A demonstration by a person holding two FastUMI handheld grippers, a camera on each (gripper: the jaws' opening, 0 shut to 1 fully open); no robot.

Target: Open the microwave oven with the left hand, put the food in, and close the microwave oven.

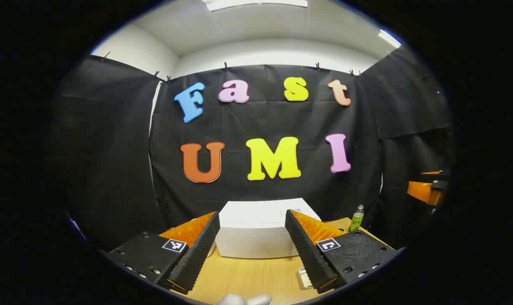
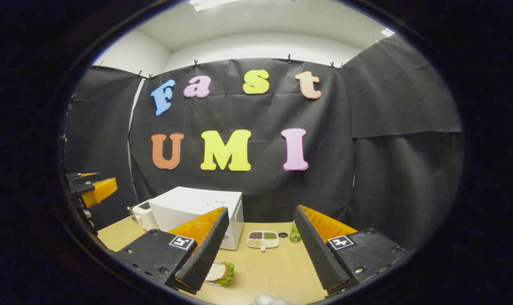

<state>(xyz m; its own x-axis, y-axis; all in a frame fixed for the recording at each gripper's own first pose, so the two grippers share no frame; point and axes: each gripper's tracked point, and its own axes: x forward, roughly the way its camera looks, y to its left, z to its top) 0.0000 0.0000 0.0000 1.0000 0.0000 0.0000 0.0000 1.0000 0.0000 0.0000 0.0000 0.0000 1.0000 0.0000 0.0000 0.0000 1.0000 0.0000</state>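
The left gripper (image 1: 252,245) has its jaws spread wide with nothing between the fingers; it hangs above the table (image 1: 248,275), facing the microwave (image 1: 256,231), which sits straight ahead at twelve o'clock against the black wall. From here the oven's door looks closed, though the fingers hide its edges. At about two o'clock a bottle (image 1: 357,218) with a green label stands upright on the table, well apart from the oven. A small tray (image 1: 303,277) peeks out at five o'clock, mostly hidden by the right-hand finger; what it holds cannot be made out in this view. The other gripper shows at three o'clock, far to the side.

The right gripper (image 2: 260,250) is likewise open wide and grips nothing. In the right gripper view the microwave (image 2: 197,207) lies at eleven o'clock, door shut, with a toaster (image 2: 142,215) touching or just beside its far side. At twelve o'clock, just beside the oven's front corner, sits a divided dish (image 2: 262,239): one compartment holds dark grains, one holds green ones, and a third holds pale ones. A bottle cap (image 2: 283,234) lies next to it, then the green bottle (image 2: 295,234), partly behind the finger. At seven o'clock a plate (image 2: 219,274) carries the food (image 2: 222,271), a sandwich with lettuce, half hidden under the left-hand finger. The left gripper (image 2: 97,188) shows at nine o'clock.
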